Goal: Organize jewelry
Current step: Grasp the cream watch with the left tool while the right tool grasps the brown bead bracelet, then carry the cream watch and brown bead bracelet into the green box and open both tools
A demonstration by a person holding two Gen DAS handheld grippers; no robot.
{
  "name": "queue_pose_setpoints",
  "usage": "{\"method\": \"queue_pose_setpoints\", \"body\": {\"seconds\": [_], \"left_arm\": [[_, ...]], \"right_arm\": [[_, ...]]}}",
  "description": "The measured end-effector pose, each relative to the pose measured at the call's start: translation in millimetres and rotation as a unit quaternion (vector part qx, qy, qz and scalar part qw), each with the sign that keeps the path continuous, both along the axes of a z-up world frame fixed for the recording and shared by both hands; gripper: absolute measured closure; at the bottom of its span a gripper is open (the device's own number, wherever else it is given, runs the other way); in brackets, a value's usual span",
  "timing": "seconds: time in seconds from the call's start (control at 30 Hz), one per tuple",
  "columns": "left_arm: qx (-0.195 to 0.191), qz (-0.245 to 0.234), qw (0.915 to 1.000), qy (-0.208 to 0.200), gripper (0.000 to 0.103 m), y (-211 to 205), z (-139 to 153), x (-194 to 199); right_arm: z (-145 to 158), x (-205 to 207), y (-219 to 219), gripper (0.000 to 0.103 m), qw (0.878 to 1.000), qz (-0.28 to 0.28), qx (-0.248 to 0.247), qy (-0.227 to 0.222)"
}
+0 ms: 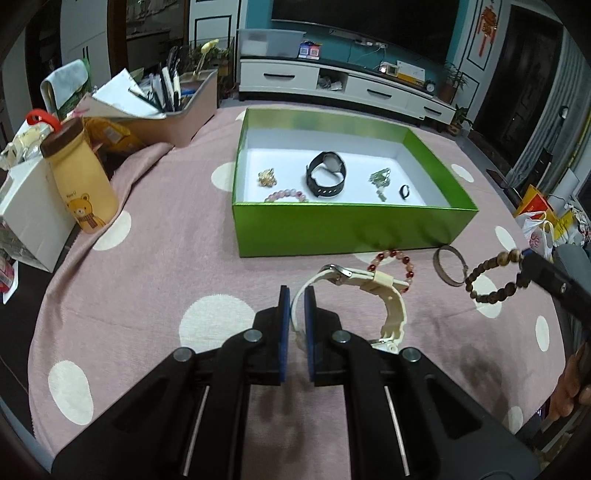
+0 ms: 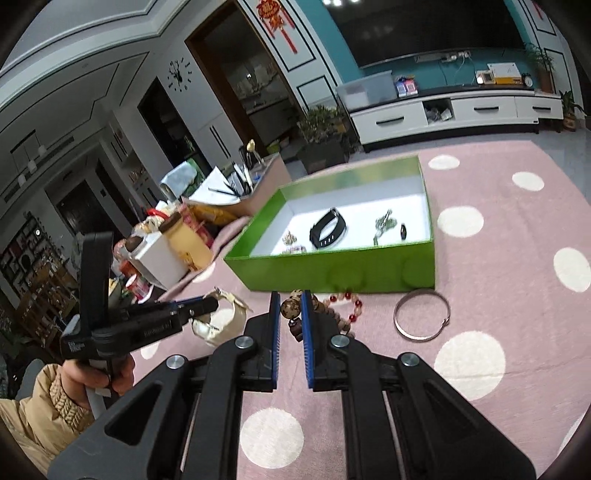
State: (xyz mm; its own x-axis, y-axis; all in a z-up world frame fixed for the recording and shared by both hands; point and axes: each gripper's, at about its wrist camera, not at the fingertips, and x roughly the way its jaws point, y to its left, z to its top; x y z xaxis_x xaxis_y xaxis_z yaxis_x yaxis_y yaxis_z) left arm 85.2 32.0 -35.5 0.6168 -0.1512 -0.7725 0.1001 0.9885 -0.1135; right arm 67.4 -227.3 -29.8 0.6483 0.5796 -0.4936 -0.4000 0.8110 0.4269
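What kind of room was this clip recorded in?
Most likely a home living room: a large wall-mounted TV above a white media cabinet, with a dotted pink tablecloth covering the table that holds the green jewelry box.

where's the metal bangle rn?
The metal bangle lies on the pink tablecloth just outside the green box's near right corner, between the red bead bracelet and the right gripper.

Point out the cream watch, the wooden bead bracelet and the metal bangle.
cream watch (image 1: pixel 395 306): left wrist view, on its strap.
wooden bead bracelet (image 1: pixel 487 297): left wrist view, on the lower beads.
metal bangle (image 2: pixel 421 335): right wrist view, on its near rim.
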Motion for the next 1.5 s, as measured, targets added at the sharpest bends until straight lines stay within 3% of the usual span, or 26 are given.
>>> {"method": "queue_pose_setpoints", "body": {"seconds": [0.57,1.5], "left_arm": [[0.041,-0.023,0.9972,-0.059,0.095,-21,37,-12],[0.068,-0.037,0.9923,-0.096,0.095,-43,63,29]], "right_arm": [[31,-4,-15,0.092,0.999,-0.017,0.002,-0.039],[60,33,-11,0.092,0.997,-0.025,-0.018,-0.075]]}}
